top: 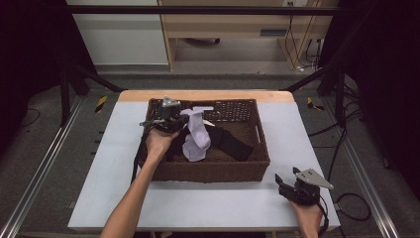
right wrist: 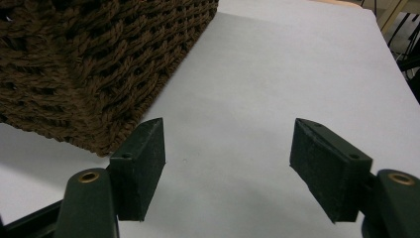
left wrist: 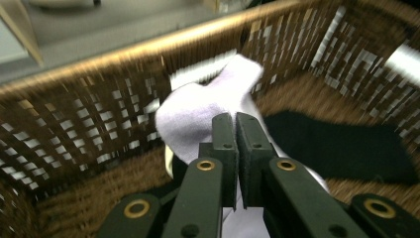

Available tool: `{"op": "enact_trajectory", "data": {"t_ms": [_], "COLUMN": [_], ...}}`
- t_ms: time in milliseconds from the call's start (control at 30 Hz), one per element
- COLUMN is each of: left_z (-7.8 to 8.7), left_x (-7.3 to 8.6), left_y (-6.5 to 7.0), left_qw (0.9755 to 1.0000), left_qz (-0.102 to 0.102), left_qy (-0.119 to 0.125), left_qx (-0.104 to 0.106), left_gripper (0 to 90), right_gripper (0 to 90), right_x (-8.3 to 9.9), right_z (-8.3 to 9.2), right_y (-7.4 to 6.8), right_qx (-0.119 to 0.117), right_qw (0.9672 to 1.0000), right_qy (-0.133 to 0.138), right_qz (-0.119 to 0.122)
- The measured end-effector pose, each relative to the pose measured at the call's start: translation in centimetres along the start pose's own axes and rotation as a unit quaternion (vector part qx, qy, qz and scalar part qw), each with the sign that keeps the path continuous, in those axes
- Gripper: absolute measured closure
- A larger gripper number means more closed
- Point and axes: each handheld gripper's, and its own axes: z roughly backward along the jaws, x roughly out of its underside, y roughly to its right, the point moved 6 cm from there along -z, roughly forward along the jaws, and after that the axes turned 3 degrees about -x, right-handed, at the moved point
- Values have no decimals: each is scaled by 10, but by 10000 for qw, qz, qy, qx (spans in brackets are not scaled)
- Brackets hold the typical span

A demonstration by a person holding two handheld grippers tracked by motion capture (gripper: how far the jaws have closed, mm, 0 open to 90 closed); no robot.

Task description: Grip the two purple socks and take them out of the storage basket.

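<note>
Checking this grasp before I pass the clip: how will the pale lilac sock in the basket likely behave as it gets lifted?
Probably floppy: the lilac sock droops from the left gripper, shut on it, over the black garment. Likely light, since a small pinch holds it. It could snag the basket weave.

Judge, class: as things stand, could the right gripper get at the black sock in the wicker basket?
Probably yes. The right gripper is open and empty beside the wicker basket; the black sock lies uncovered on that side. The basket's wall means coming from above, and the left gripper holds the lavender sock close by.
</note>
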Motion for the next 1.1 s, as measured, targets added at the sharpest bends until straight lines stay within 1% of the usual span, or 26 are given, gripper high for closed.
{"op": "enact_trajectory", "data": {"t_ms": [67,167,333,467,533,733,833,867,1067,1100], "left_z": [8,21,40,56,65,89,105,105,128,136], "left_x": [-4,-9,-15,-20,-22,-26,-29,-29,-29,-29], "left_y": [1,3,8,16,19,27,29,29,34,37], "left_qw": [9999,9989,9970,9947,9932,9893,9875,9875,9843,9831], "left_qz": [-27,-35,-113,-154,-110,-34,-93,-93,-242,-297], "left_qy": [164,449,749,994,1114,1373,1478,1478,1646,1701], "left_qx": [39,113,144,221,306,494,546,546,582,605], "left_gripper": [864,864,864,863,864,864,864,864,864,864], "right_gripper": [299,298,298,298,298,297,296,296,294,292], "right_x": [0,0,0,0,0,0,0,0,0,0], "right_z": [0,0,0,-1,0,-1,0,0,-1,-1], "right_y": [0,0,0,0,0,0,0,0,1,1], "right_qx": [0,10,9,32,33,26,39,39,64,71], "right_qw": [10000,10000,10000,10000,10000,10000,10000,10000,10000,10000], "right_qy": [-3,-1,-2,-13,-16,-25,-18,-18,-23,-20], "right_qz": [-4,10,-19,2,-1,-23,-18,-18,-7,5]}}
